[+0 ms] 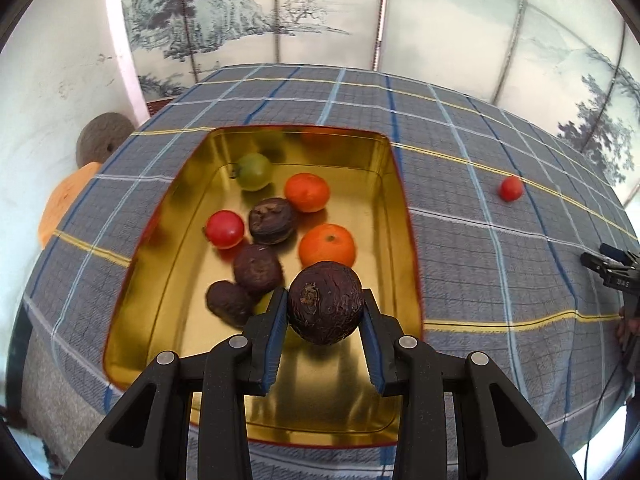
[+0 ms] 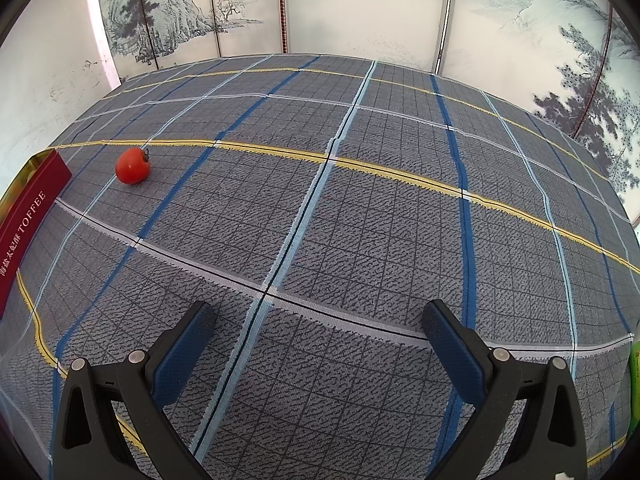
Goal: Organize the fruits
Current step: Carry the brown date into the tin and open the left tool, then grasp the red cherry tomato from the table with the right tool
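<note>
My left gripper (image 1: 325, 308) is shut on a dark wrinkled passion fruit (image 1: 325, 307) and holds it above the near end of the gold tin tray (image 1: 132, 300). In the tray lie three more dark passion fruits (image 1: 273, 220), two oranges (image 1: 327, 245), a red tomato (image 1: 225, 229) and a green fruit (image 1: 253, 171). A lone red tomato (image 2: 133, 166) lies on the checked cloth to the right of the tray; it also shows in the left wrist view (image 1: 511, 188). My right gripper (image 2: 320, 328) is open and empty above the cloth, well short of that tomato.
The tray's red outer wall (image 2: 24, 228) reads TOFFEE at the left edge of the right wrist view. The checked tablecloth (image 2: 360, 200) covers the table. A painted folding screen (image 2: 360, 8) stands behind. A green object (image 2: 635, 380) sits at the right edge.
</note>
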The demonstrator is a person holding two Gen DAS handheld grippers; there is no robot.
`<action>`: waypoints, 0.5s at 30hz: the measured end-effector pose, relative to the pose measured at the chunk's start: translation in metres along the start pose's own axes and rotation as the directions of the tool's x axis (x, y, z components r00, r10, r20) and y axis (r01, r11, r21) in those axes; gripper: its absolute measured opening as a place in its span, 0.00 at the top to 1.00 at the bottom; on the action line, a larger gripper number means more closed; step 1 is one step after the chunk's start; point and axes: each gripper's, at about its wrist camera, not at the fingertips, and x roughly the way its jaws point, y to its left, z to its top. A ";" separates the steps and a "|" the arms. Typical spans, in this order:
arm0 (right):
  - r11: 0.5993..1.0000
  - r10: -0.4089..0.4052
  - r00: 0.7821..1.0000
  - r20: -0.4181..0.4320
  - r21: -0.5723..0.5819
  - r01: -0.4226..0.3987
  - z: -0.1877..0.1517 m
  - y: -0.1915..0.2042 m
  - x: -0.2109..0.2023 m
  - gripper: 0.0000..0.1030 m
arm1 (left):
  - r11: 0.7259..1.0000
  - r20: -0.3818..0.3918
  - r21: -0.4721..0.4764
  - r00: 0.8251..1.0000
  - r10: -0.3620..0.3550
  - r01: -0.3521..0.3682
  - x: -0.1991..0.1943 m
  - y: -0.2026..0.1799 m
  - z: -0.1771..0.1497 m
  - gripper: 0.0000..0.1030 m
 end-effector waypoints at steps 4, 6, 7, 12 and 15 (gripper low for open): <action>1.000 0.000 1.000 0.000 0.000 0.000 0.000 0.000 0.000 0.00 | 0.999 0.021 0.041 1.000 -0.015 0.015 -0.004 -0.009 0.000 0.58; 1.000 0.000 1.000 0.000 0.000 0.000 0.000 0.000 0.000 0.00 | 0.998 0.049 0.061 0.999 0.006 -0.009 -0.009 -0.013 0.000 0.48; 1.000 0.000 1.000 0.000 0.000 0.000 0.000 0.001 0.000 0.00 | 0.997 0.067 0.074 0.998 0.016 -0.021 -0.013 -0.015 0.000 0.47; 1.000 -0.001 1.000 0.000 0.000 0.001 0.000 0.000 0.000 0.00 | 0.994 0.107 0.092 0.993 0.045 -0.055 -0.025 -0.019 -0.003 0.42; 1.000 -0.013 1.000 0.000 0.013 0.013 0.000 -0.002 0.000 0.00 | 0.991 0.121 0.102 0.990 0.075 -0.088 -0.028 -0.021 -0.007 0.42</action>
